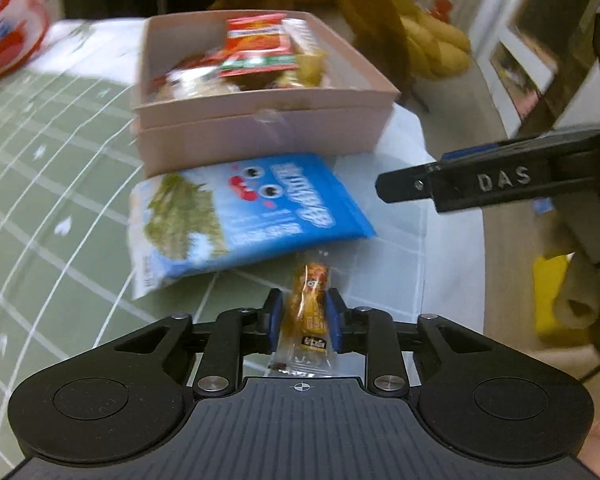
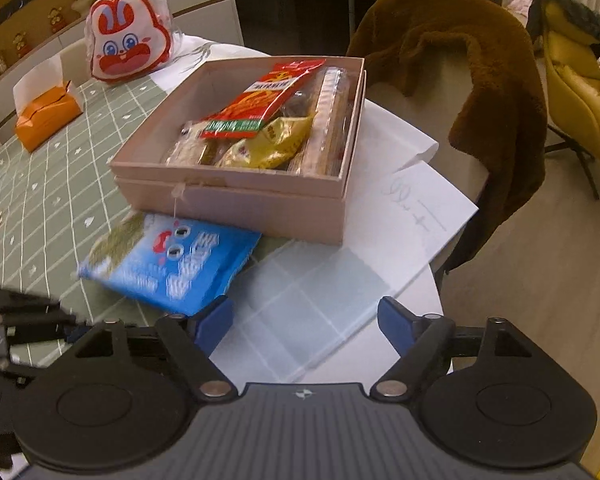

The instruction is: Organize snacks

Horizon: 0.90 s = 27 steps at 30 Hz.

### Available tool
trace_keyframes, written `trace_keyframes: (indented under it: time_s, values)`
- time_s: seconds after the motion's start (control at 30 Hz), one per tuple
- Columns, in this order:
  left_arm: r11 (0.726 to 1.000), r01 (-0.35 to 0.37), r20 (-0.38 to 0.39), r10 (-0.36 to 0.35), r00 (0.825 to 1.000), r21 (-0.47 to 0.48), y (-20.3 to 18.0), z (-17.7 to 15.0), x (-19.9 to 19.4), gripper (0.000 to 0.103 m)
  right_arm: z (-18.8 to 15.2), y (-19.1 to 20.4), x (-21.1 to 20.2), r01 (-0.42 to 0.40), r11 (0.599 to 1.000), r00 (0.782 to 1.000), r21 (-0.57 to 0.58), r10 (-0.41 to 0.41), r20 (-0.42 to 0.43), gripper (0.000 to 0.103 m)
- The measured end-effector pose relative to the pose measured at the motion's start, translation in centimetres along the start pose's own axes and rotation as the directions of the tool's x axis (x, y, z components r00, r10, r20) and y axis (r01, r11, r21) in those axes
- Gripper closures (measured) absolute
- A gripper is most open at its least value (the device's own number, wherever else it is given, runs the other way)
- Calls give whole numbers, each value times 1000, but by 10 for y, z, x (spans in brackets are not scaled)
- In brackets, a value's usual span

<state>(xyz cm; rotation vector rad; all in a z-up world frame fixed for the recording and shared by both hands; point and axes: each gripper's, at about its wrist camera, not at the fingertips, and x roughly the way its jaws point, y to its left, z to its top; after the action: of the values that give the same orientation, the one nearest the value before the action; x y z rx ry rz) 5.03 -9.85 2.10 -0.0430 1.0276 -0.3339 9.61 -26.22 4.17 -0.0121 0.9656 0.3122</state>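
Note:
My left gripper (image 1: 305, 304) is shut on a small orange snack packet (image 1: 312, 280) pinched upright between its blue pads. Just beyond it a blue seaweed packet (image 1: 260, 208) lies flat against the front wall of a pink box (image 1: 260, 136). The box holds a red packet (image 2: 260, 100), a yellow packet (image 2: 272, 144) and several other snacks. My right gripper (image 2: 306, 316) stands open over white paper with nothing between its fingers. The blue seaweed packet (image 2: 172, 268) lies just ahead of its left finger, near the pink box (image 2: 236, 204). One finger of the right gripper (image 1: 460, 184) reaches in from the right.
A green checked cloth (image 2: 40, 200) covers the table, with white papers (image 2: 400, 200) near its right edge. A rabbit-shaped bag (image 2: 128, 46) and an orange tissue box (image 2: 46, 118) sit far left. A chair draped in brown fur (image 2: 480, 80) stands behind the box.

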Motion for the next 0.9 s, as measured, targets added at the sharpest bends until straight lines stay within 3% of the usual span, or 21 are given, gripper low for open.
trace_keyframes:
  time_s: [0.13, 0.27, 0.37, 0.53, 0.73, 0.9]
  values:
    - [990, -41, 16, 44, 999, -134, 29, -11, -16, 77, 19, 12, 24, -63, 998, 997, 16, 64, -39, 22]
    - [959, -69, 29, 80, 996, -273, 58, -26, -30, 77, 31, 36, 47, -131, 991, 988, 32, 133, -74, 22]
    - [935, -113, 27, 130, 991, -336, 74, -37, -43, 77, 31, 55, 56, -124, 992, 989, 26, 125, -81, 22]
    - [889, -115, 54, 155, 986, -443, 101, -61, -68, 77, 15, 93, 55, -110, 993, 991, -39, 107, -83, 21]
    - [853, -92, 67, 147, 987, -513, 122, -83, -85, 77, -3, 134, 45, -166, 984, 980, -60, 158, -124, 21]
    - [852, -84, 67, 138, 988, -517, 127, -90, -90, 77, -17, 163, 34, -211, 972, 970, -100, 195, -145, 21]
